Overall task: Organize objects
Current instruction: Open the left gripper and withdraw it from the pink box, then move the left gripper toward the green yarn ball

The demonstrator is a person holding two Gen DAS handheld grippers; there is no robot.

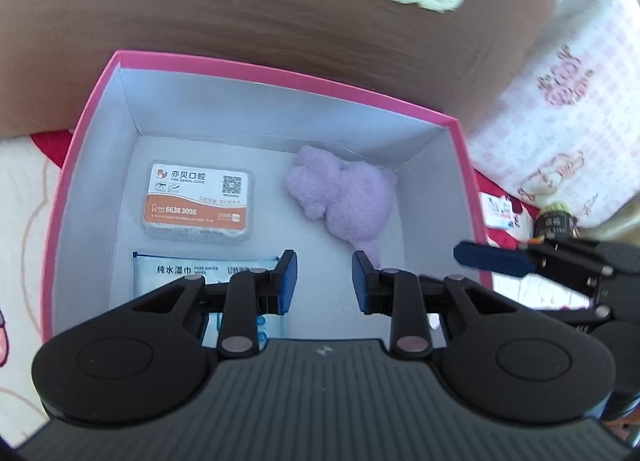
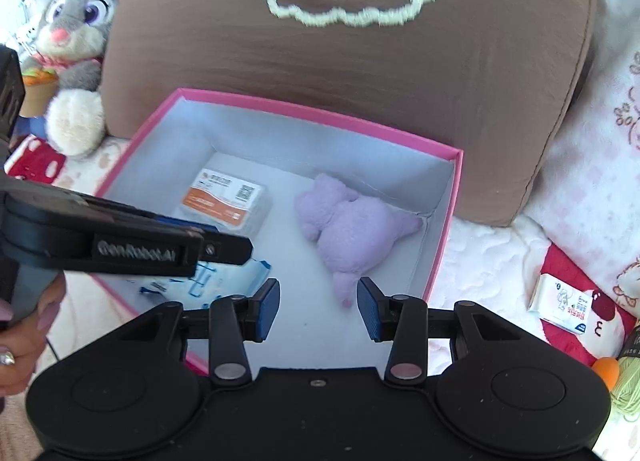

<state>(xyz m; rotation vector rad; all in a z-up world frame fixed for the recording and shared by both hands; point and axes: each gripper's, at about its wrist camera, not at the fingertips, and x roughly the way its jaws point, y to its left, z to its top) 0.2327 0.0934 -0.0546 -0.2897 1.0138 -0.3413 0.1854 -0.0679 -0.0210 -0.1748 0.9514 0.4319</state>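
A pink box (image 1: pixel 280 75) (image 2: pixel 320 111) with a white inside lies open on the bed. Inside it lie a purple plush toy (image 1: pixel 348 197) (image 2: pixel 352 229), a clear case with an orange-and-white label (image 1: pixel 198 201) (image 2: pixel 228 201) and a blue wet-wipes pack (image 1: pixel 192 273) (image 2: pixel 224 277). My left gripper (image 1: pixel 325 281) hovers over the box's near side, its jaws a narrow gap apart and empty. My right gripper (image 2: pixel 319 307) is open above the plush toy's near end and touches nothing. Each gripper shows from the side in the other's view: the right (image 1: pixel 496 259), the left (image 2: pixel 172 237).
A brown cushion (image 1: pixel 240 1) (image 2: pixel 360 61) stands behind the box. A grey bunny plush (image 2: pixel 76 21) sits far left. Right of the box lie a small tissue pack (image 2: pixel 564 305) (image 1: pixel 498 211), green yarn (image 2: pixel 628 385) and a pink-patterned blanket (image 1: pixel 560 101). A hand (image 2: pixel 24 325) holds the left gripper.
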